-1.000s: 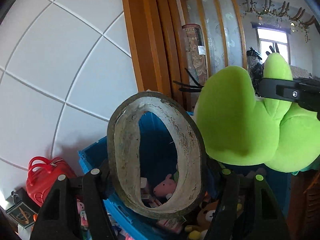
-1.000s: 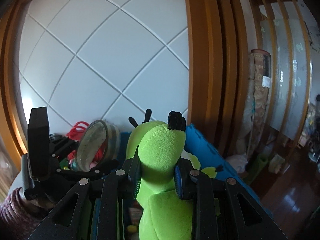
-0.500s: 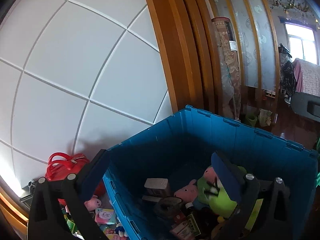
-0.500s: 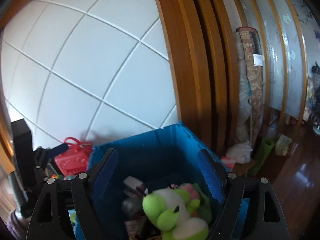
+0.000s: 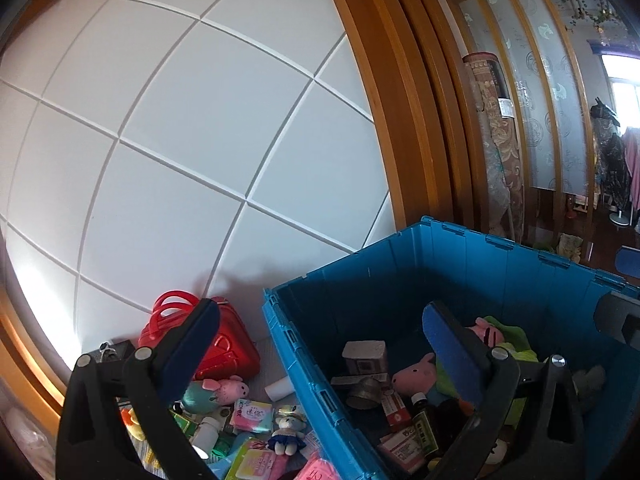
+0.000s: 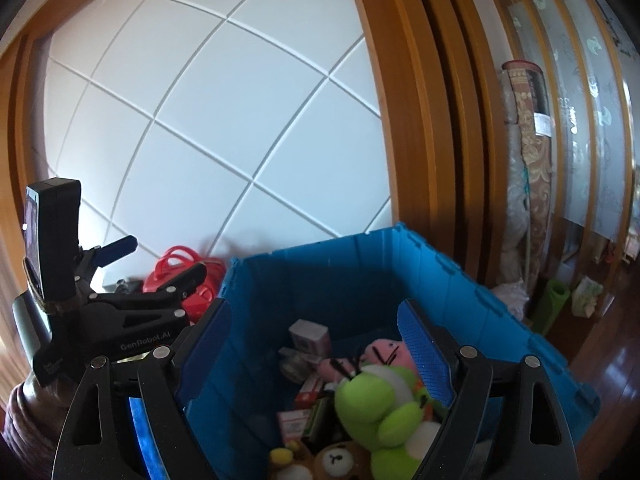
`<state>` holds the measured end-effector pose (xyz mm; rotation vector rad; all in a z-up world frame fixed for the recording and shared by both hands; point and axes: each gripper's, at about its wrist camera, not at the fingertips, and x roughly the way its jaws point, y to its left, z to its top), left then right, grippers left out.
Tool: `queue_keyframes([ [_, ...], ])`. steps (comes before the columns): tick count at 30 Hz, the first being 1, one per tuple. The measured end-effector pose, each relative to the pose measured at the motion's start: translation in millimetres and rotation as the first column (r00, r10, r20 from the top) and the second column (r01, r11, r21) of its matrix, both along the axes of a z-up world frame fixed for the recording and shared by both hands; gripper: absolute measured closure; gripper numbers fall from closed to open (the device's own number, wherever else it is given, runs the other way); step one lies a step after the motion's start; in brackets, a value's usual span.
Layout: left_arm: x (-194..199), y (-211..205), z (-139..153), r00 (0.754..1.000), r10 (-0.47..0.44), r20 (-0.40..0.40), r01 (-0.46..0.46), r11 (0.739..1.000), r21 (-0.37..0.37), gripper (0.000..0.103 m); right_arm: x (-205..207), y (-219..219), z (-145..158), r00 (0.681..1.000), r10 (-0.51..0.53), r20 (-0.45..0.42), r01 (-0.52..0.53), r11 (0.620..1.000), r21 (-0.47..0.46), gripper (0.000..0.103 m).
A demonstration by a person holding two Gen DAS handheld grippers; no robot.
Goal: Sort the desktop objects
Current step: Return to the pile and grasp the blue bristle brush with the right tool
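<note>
A blue plastic crate (image 5: 472, 256) (image 6: 360, 256) stands by the white wall. In it lie a green plush toy (image 6: 380, 404), pink pig plushes (image 5: 412, 374), a tape roll (image 5: 362, 392), small boxes and bottles. My left gripper (image 5: 320, 344) is open and empty, over the crate's left wall. My right gripper (image 6: 314, 344) is open and empty, above the crate's inside. The left gripper also shows in the right wrist view (image 6: 132, 272), to the left of the crate.
A red toy handbag (image 5: 216, 340) stands left of the crate. Tissue packs (image 5: 252, 420), small plush toys (image 5: 286, 430) and bottles lie on the table before it. Wooden frames (image 5: 400, 120) and a rolled rug (image 5: 496, 140) stand behind.
Both grippers opened. The left let go of the tape roll and the right let go of the green plush; both now lie in the crate. Both grippers have drawn back.
</note>
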<state>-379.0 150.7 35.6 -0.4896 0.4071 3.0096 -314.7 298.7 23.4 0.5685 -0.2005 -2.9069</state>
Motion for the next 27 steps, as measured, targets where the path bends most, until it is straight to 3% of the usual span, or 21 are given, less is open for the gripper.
queue_keyframes([
  [13,40.8,-81.7,-2.7,0.997,0.072,-0.027,-0.070,0.996,0.048,0.000,31.1,-51.3,2.9,1.000,0.027,0.012,-0.027,1.000,0.000,0.014],
  [27,94.8,-229.9,-13.2,0.987,0.159,0.000,-0.159,0.987,0.017,0.000,82.2,-197.5,-0.4,0.989,0.143,0.035,-0.144,0.989,0.020,0.011],
])
